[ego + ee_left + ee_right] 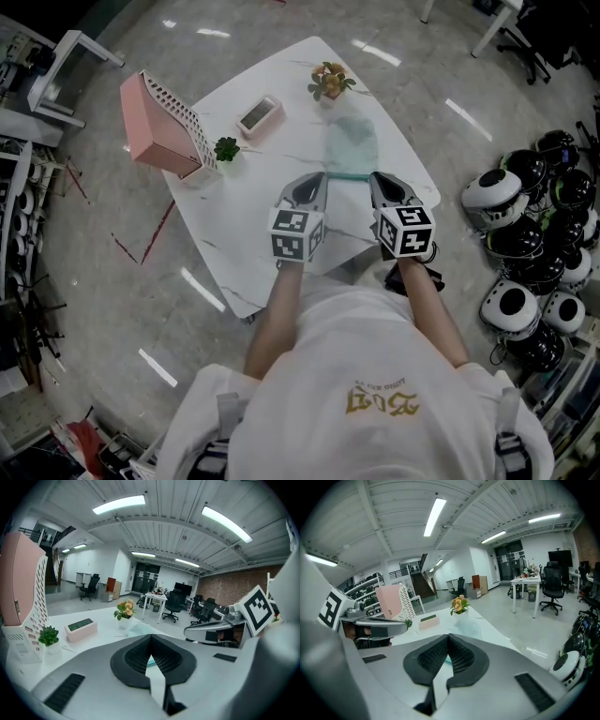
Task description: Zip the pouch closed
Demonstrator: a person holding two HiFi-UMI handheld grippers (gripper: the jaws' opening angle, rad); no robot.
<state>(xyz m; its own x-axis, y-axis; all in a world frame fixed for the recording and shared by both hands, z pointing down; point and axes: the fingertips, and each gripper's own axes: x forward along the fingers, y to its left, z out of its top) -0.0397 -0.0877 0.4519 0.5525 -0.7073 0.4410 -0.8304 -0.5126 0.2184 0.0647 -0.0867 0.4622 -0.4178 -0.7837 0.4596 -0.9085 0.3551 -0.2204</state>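
A translucent teal pouch lies flat on the white table, its darker near edge running between my two grippers. My left gripper hovers by that edge's left end and my right gripper by its right end. In the left gripper view the jaws meet at the tips, and a sliver of teal shows through the gap below them. The right gripper looks the same. Nothing is visibly pinched. Beyond both grippers the pouch rests near the flowers.
A pink perforated stand, a small green plant, a pink clock box and a flower pot stand at the table's far side. Several black-and-white helmets lie on the floor to the right.
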